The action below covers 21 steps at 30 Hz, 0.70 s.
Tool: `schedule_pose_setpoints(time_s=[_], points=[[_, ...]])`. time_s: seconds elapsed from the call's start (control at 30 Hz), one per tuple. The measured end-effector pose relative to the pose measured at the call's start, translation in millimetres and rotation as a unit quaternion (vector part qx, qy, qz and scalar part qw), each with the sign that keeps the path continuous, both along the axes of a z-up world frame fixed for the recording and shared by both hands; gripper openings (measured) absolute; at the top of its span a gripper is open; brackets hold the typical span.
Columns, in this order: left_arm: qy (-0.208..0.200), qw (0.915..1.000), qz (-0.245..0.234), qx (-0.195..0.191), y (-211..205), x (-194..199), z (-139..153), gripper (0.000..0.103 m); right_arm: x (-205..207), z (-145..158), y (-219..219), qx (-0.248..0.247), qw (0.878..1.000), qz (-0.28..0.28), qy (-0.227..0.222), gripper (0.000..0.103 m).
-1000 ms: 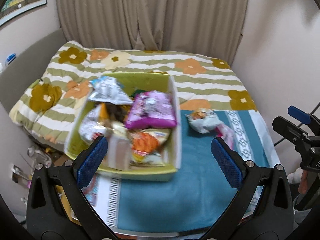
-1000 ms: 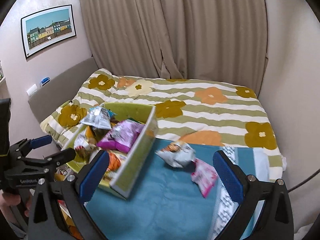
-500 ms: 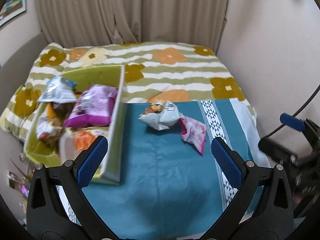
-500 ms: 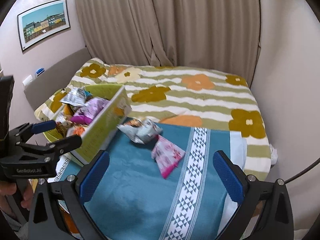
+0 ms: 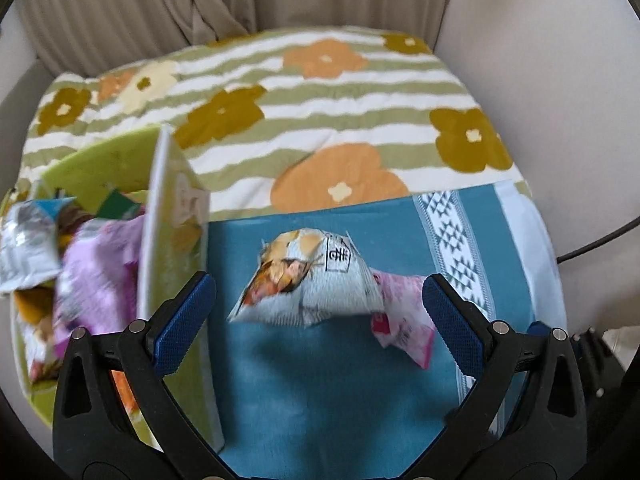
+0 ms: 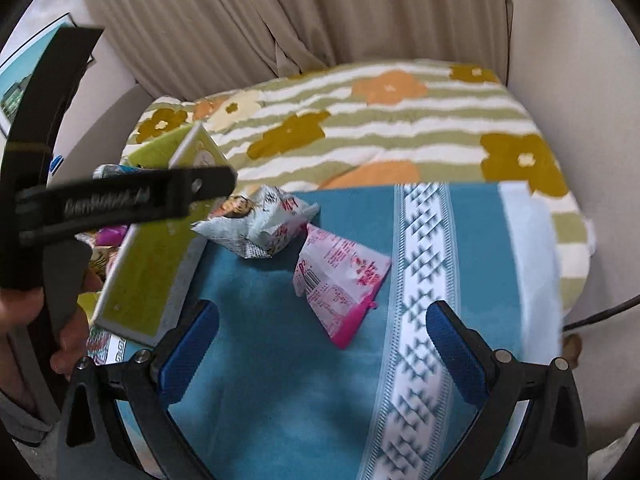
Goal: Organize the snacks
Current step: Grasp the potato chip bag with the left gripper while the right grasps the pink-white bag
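A pale blue snack bag (image 5: 308,284) (image 6: 256,226) lies on the teal cloth (image 5: 328,392), with a pink-and-white snack bag (image 5: 404,316) (image 6: 340,280) just to its right. My left gripper (image 5: 318,320) is open, its fingers wide on either side of the pale blue bag, near it and touching nothing. The right gripper (image 6: 322,344) is open too, held above the cloth short of the pink bag. A green box (image 5: 168,248) (image 6: 152,264) packed with snack packets, a purple one (image 5: 100,280) among them, stands at the left.
Beyond the cloth lies a striped quilt with flowers (image 5: 320,120) (image 6: 400,120), backed by beige curtains (image 5: 180,4). Walls close in on the right. In the right wrist view a hand (image 6: 44,320) grips the left tool's black body (image 6: 120,200) at the left.
Both grippers have swung right and moved in closer. The two loose bags look much larger and now sit between the left fingers. The box has slid to the left edge.
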<state>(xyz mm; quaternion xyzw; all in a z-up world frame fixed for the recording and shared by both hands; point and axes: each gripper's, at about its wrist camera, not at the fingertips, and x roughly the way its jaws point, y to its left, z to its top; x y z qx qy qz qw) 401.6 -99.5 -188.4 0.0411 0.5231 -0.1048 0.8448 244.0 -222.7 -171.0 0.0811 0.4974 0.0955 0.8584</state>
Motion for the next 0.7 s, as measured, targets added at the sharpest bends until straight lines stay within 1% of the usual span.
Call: schedule_pose_setpoints(time_s=[0.13, 0.27, 0.47, 0.57, 0.63, 0.7], points=[[0.03, 0.9992, -0.017, 0.022, -9.7, 27.8, -28.6, 0.103, 23.3, -26.7, 4.0, 0.011, 0.999, -0.024, 0.027, 0.103], [0.05, 0.998, -0.023, 0.032, -13.0, 46.4, -50.2, 0.103, 41.5, -45.1, 5.9, 0.013, 0.998, -0.041, 0.044, 0.103], [0.082, 0.9959, -0.019, 0.034, -9.1, 57.1, -71.9, 0.103, 57.5, -66.7, 4.4, 0.014, 0.996, -0.054, 0.066, 0.103], [0.098, 0.9947, -0.016, 0.028, -6.0, 58.8, -81.2, 0.102, 63.8, -74.0, 3.6, 0.015, 0.996, -0.057, 0.073, 0.103], [0.108, 0.9938, -0.013, 0.026, -3.4, 59.2, -86.4, 0.098, 67.8, -77.6, 3.3, 0.014, 0.996, -0.057, 0.074, 0.103], [0.121, 0.9925, -0.009, 0.015, -0.1, 58.1, -92.4, 0.093, 71.7, -81.8, 4.1, 0.012, 0.995, -0.056, 0.077, 0.103]])
